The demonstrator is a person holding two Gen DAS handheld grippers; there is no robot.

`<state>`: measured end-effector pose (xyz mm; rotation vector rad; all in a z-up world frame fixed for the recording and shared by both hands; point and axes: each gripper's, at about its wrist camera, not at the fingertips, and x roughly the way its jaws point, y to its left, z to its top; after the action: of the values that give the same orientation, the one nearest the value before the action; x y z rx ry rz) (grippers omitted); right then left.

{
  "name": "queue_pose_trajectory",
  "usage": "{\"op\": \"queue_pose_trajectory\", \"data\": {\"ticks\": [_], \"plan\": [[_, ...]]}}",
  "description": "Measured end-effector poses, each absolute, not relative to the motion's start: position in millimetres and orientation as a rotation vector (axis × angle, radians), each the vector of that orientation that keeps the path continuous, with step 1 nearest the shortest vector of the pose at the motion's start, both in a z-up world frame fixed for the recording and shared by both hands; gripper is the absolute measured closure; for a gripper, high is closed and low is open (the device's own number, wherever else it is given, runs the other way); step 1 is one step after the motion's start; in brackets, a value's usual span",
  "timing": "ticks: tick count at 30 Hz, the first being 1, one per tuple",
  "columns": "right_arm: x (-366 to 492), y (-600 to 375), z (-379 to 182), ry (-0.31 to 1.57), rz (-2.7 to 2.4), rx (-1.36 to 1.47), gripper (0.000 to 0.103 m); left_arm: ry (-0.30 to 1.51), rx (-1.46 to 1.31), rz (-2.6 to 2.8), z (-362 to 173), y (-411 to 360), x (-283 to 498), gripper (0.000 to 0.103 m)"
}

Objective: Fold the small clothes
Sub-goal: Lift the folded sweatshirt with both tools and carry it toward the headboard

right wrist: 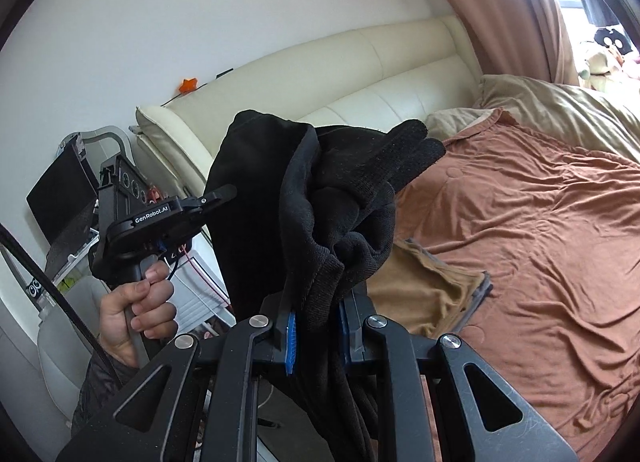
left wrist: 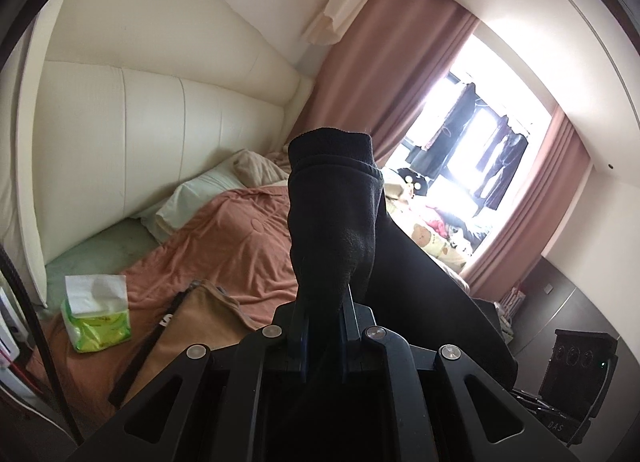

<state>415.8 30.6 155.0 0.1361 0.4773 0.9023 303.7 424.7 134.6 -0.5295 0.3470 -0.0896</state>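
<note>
A black knit garment (left wrist: 336,222) is held up in the air above the bed. My left gripper (left wrist: 322,314) is shut on one bunched part of it, and the cloth stands up in front of the camera. My right gripper (right wrist: 316,322) is shut on another part of the same black garment (right wrist: 320,198), which drapes over and below its blue-padded fingers (right wrist: 291,338). The left gripper (right wrist: 224,194) shows in the right wrist view, held by a hand, with its tips behind the cloth. A folded tan garment (right wrist: 424,290) lies on the bed and also shows in the left wrist view (left wrist: 188,334).
The bed has a rust-coloured blanket (right wrist: 540,222), pillows (left wrist: 196,194) and a cream headboard (left wrist: 160,130). A green tissue pack (left wrist: 96,314) lies on the bed near its edge. A bright window with pink curtains (left wrist: 380,74) is at the far side. A black monitor (right wrist: 60,198) stands by the headboard.
</note>
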Motion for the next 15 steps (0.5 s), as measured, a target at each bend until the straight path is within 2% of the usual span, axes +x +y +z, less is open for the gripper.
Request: {"op": "queue_pose_trajectory", "data": {"ticks": [1,15], "plan": [[419.5,33.1,151.9,0.484,0.909,0.137,0.090,0.348,-0.533,-0.083,132.0,429.4,304.2,0.093],[518.4,34.0,105.4,0.581,0.909,0.177,0.090,0.438,-0.571,0.010,73.2,479.5,360.7,0.093]]}}
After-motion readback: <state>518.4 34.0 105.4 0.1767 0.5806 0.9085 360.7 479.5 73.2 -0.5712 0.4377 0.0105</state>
